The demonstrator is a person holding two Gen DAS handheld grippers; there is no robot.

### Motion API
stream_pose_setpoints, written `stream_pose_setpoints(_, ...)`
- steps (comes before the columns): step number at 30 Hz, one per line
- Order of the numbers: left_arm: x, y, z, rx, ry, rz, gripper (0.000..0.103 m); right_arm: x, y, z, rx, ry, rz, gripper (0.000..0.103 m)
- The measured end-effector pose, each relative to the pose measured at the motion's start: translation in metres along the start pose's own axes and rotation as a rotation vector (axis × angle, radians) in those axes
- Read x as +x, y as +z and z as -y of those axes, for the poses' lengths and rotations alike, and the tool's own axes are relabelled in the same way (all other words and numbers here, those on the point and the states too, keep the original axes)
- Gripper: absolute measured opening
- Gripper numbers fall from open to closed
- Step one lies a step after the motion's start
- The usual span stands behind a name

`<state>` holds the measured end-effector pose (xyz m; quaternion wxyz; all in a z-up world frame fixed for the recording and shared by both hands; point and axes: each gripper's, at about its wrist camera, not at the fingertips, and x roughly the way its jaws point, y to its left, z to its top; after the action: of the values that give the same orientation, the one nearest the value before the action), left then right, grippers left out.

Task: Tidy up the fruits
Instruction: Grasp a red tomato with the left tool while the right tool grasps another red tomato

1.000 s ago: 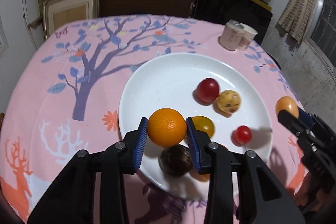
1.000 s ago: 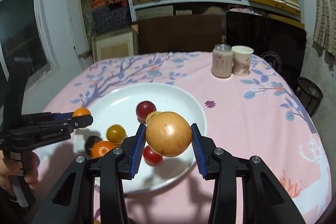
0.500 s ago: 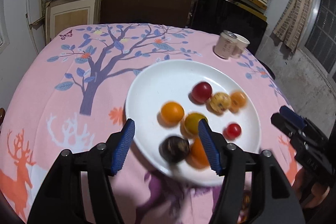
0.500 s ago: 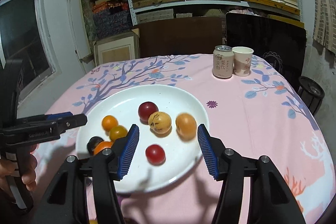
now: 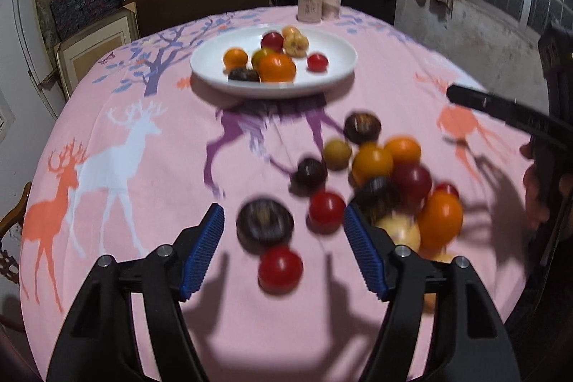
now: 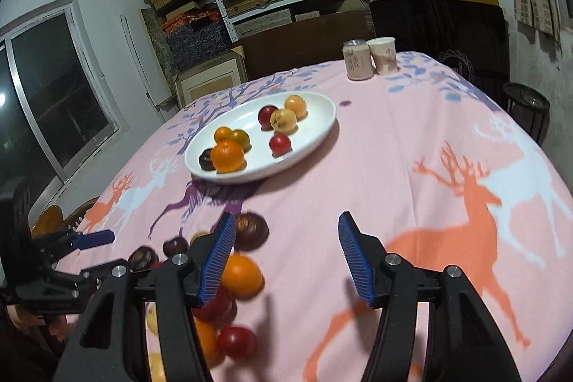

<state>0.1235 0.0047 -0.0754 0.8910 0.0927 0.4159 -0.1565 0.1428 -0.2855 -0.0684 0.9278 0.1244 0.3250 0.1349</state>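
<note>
Fruits: a loose pile (image 5: 379, 181) lies on the pink tablecloth (image 5: 143, 188), near edge, at about 1 o'clock from the left gripper (image 5: 283, 249); a second group sits on the white plate (image 5: 340, 59) at 12 o'clock, well apart from the pile.
Left gripper: fingers spread wide, holding nothing; a dark round fruit (image 5: 265, 221) and a red one (image 5: 280, 269) lie between the blue pads (image 5: 202, 253), touching neither.
Right gripper (image 6: 286, 255): fingers apart, empty, over bare cloth; the pile lies at its 9 o'clock.
Handling, judged: small, round, smooth-skinned, light; likely to roll on the cloth and to slip under a hard pinch. The red and dark ones look soft-skinned and may bruise; the oranges (image 5: 372, 163) look firmer.
Grip point, judged: across the widest part, pads on opposite sides, moderate force; take an outlying fruit first, as the packed ones touch and may scatter.
Left wrist view only: the full spread of the pile and the fruit framed by the fingers; the right gripper shows at 3 o'clock as a dark bar.
Right wrist view only: plate contents unblurred, including the large orange (image 6: 228, 156) at its near rim; a can (image 6: 357, 64) and a cup (image 6: 384, 55) touching, at 1 o'clock.
Blur: the pile is smeared in both views; exact count cannot be told.
</note>
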Motion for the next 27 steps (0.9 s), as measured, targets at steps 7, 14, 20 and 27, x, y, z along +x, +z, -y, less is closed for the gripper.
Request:
stream_pose_setpoints(7,0.001,-0.025,-0.002,-0.032,0.029,-0.016,0.067,-0.006,-0.022,0.021,0.084,0.017,0.004,0.060)
stream_pose_setpoints(14,0.014,-0.026,-0.003,-0.043,0.040,-0.038,0.048,-0.003,-0.025,0.031,0.130,0.045,-0.005,0.060)
stream_pose_setpoints(20,0.005,-0.031,-0.008,-0.080,-0.004,0.040,0.028,-0.002,-0.026,0.027,0.108,0.081,-0.018,0.060)
stream_pose_setpoints(27,-0.004,-0.031,-0.020,-0.156,-0.052,0.097,0.028,-0.005,-0.049,-0.026,-0.212,0.134,-0.124,0.060)
